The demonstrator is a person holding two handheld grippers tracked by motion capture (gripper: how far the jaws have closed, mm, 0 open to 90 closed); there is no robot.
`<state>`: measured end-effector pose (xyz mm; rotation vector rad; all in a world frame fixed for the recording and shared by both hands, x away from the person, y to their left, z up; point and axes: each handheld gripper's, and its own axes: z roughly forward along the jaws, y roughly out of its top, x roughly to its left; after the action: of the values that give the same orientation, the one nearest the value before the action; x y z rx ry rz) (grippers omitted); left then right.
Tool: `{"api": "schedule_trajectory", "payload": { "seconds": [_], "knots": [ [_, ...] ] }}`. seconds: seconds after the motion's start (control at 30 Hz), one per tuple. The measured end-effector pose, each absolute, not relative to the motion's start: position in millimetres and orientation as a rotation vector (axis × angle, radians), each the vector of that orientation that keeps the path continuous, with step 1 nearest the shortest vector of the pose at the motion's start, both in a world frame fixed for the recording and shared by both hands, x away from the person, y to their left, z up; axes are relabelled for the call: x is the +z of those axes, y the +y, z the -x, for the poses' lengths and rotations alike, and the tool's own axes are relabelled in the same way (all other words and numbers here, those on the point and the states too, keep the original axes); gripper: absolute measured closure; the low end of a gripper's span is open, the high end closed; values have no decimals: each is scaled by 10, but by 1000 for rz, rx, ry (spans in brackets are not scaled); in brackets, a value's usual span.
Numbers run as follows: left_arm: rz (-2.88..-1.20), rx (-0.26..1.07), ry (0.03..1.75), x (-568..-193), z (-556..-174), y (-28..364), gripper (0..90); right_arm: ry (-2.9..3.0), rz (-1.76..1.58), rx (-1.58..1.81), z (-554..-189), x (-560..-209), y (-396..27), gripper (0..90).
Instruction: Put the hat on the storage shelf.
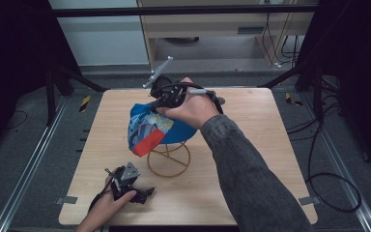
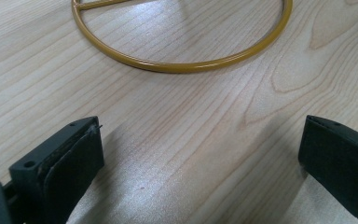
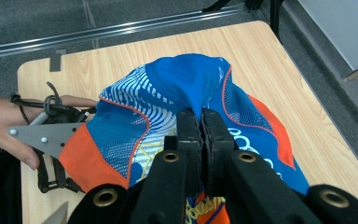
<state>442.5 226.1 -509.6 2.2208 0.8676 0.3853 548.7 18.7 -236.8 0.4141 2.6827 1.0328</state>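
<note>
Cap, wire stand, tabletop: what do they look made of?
Cap: thin synthetic fabric, likely; printed blue, white and orange, puckering where the right gripper pinches it.
Wire stand: probably metal rod, glossy mustard coating with highlights.
Tabletop: pale wood or wood-look laminate, grain visible, slight sheen.

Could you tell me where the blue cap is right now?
In the high view, the blue cap sits mid-table atop the gold wire stand, pinched by the right tongs.

High view dim, dark at edges; light wooden table (image 1: 251,183) lit from above w/ soft shadows; gripper views sharp.
</note>
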Motion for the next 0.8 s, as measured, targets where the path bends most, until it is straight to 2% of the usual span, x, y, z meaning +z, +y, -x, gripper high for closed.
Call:
{"api": "schedule_trajectory", "payload": {
  "seconds": [0.4, 0.8],
  "knots": [
    [-2221, 384, 865, -5096, -4425, 2263, 0, 2675, -419, 1044, -5469, -2393, 140, 741],
    [-2222, 383, 863, -5096, -4425, 2265, 0, 2658, -446, 1036, -5440, -2382, 104, 508]
  ]
}}
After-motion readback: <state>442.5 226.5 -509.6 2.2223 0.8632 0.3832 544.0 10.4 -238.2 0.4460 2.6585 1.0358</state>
